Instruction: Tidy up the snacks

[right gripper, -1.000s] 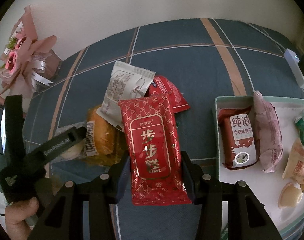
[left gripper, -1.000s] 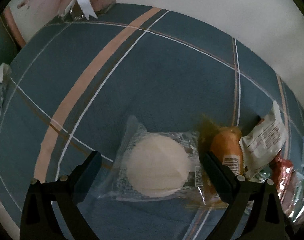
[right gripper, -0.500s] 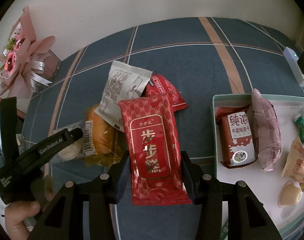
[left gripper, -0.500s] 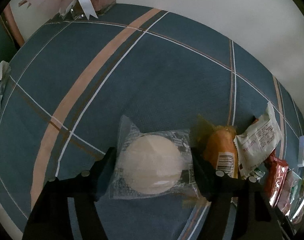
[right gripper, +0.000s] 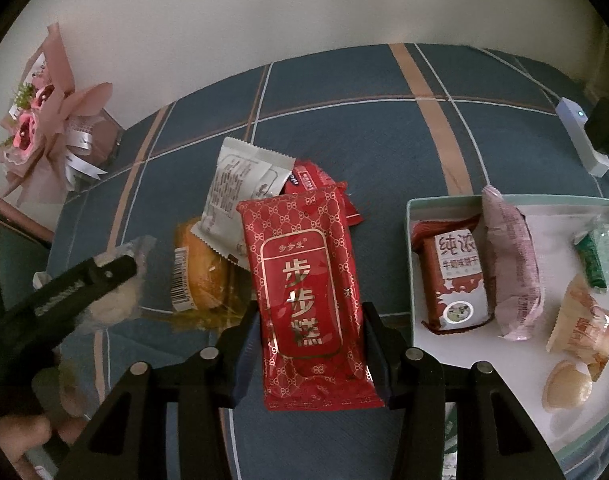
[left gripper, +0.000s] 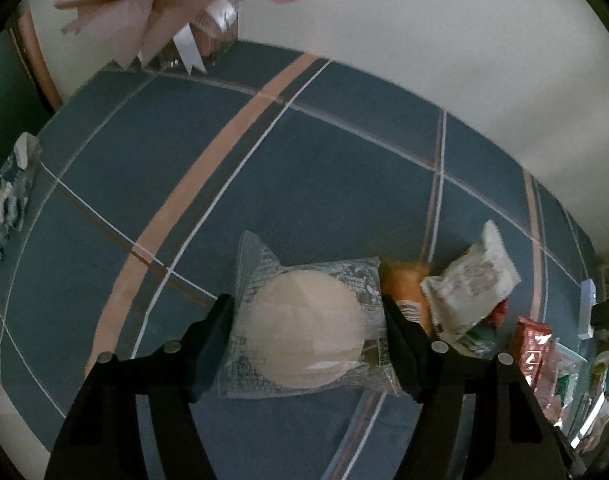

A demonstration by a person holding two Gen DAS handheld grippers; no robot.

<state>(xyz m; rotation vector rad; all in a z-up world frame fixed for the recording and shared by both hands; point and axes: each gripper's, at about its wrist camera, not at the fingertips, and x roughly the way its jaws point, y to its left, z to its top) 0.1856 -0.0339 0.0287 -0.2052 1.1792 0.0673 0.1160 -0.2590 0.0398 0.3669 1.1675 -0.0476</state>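
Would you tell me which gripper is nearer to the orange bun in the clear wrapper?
Left. The left gripper, holding a round white cake, sits right beside the orange bun; the right gripper grips the red packet farther off.

The orange bun point(right gripper: 202, 272) lies partly hidden under the white packet point(right gripper: 240, 196).

Red gold-patterned packet point(right gripper: 310, 300) above blue plaid cloth point(right gripper: 344, 128).
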